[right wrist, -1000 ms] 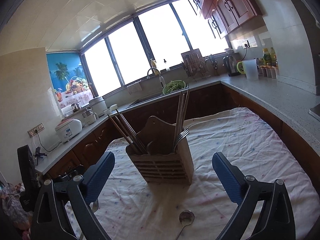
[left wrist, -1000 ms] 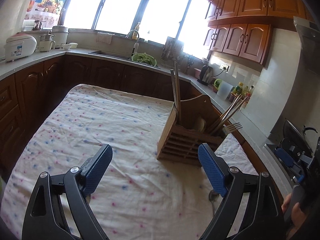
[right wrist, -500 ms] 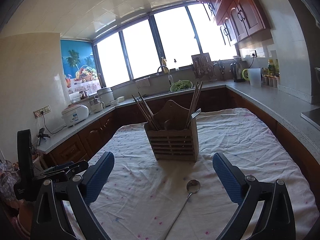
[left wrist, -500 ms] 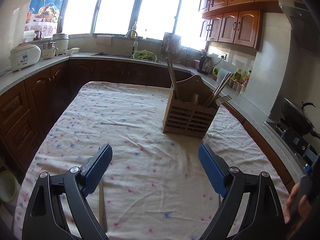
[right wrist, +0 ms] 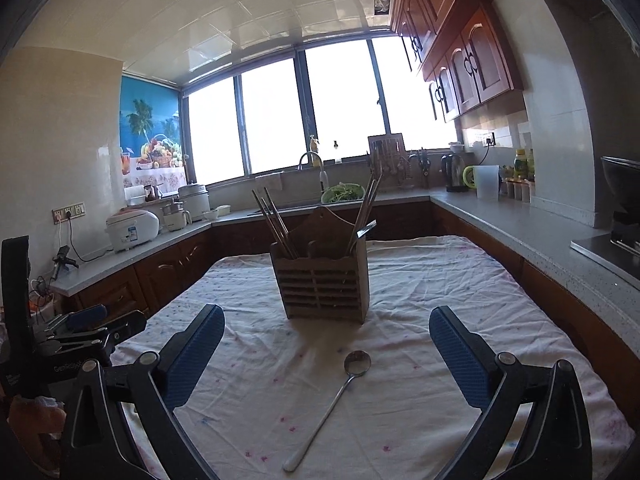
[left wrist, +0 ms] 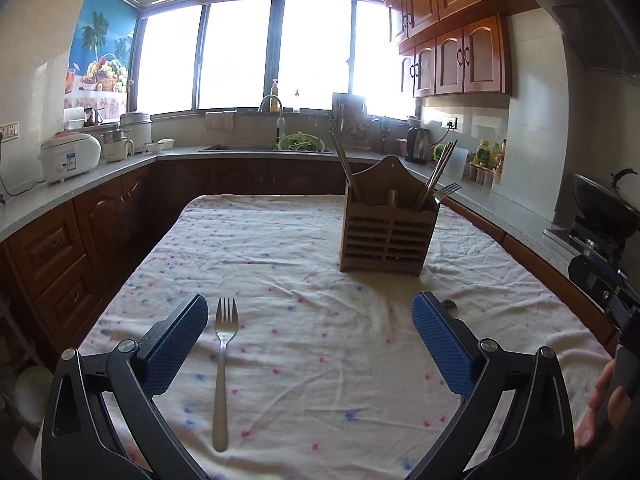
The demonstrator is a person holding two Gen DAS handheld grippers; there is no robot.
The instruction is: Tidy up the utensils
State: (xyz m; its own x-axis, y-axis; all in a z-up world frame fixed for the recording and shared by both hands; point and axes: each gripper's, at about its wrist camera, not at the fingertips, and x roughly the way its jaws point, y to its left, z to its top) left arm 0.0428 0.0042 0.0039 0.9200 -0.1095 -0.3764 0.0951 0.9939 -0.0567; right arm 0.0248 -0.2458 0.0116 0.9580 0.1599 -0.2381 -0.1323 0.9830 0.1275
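table (left wrist: 280,240) under speckled white cloth (left wrist: 320,360), fork (left wrist: 222,364) flat just inside left jaw's left finger, spoon (right wrist: 336,400) flat between right jaws, wooden utensil caddy (right wrist: 325,284) upright ahead of both

Glossy metal fork (left wrist: 223,356), slatted wooden holder (left wrist: 386,236), crumpled cloth (left wrist: 304,332)

Rice cooker (left wrist: 70,156), kettle (right wrist: 451,173), green colander (left wrist: 301,142), wok (left wrist: 604,204), fruit poster (right wrist: 151,138)
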